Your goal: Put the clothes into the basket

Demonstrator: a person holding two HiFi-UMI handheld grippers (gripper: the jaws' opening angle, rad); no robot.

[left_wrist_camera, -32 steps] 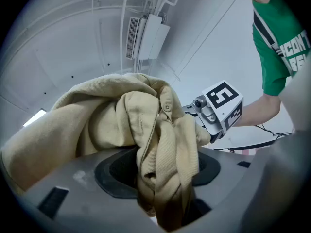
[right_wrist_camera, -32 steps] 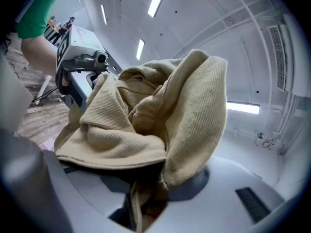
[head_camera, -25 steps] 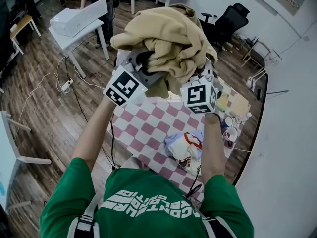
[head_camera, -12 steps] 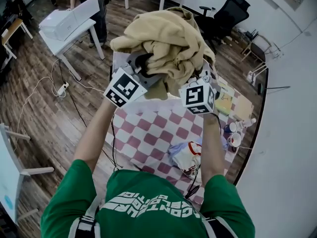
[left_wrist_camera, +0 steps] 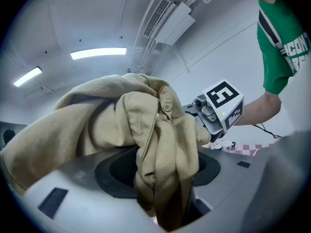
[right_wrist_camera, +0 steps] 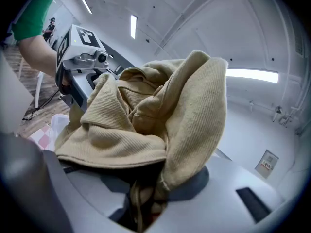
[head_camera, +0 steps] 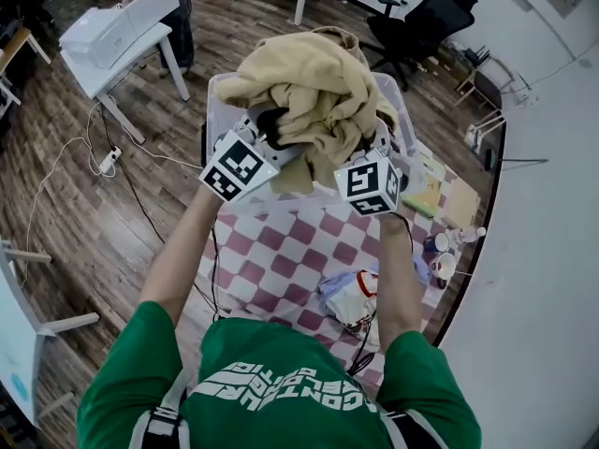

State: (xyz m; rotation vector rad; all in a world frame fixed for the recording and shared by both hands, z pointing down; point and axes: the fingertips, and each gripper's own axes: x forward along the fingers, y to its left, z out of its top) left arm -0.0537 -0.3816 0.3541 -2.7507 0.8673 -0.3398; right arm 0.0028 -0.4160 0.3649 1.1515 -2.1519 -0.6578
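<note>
A bunched tan corduroy garment (head_camera: pixel 309 92) hangs between both grippers, above the pale plastic basket (head_camera: pixel 217 96) at the far end of the pink checked table (head_camera: pixel 271 251). My left gripper (head_camera: pixel 271 137) is shut on a fold of the tan garment (left_wrist_camera: pixel 163 178), and the cloth hides its fingertips. My right gripper (head_camera: pixel 374 146) is shut on another fold of the tan garment (right_wrist_camera: pixel 194 130). In each gripper view the other gripper's marker cube shows beyond the cloth. A second garment (head_camera: pixel 351 293), white with blue and red, lies on the table near the person.
Cups (head_camera: pixel 440 265) and papers (head_camera: pixel 426 190) sit along the table's right edge. A white table (head_camera: pixel 112 36) stands at the far left and a black office chair (head_camera: pixel 426 21) behind the basket. A cable (head_camera: pixel 103 162) trails over the wooden floor.
Both grippers have carried the tan garment forward and down, and it now hangs closer over the basket, whose rim shows on both sides of it. Both grips are unchanged.
</note>
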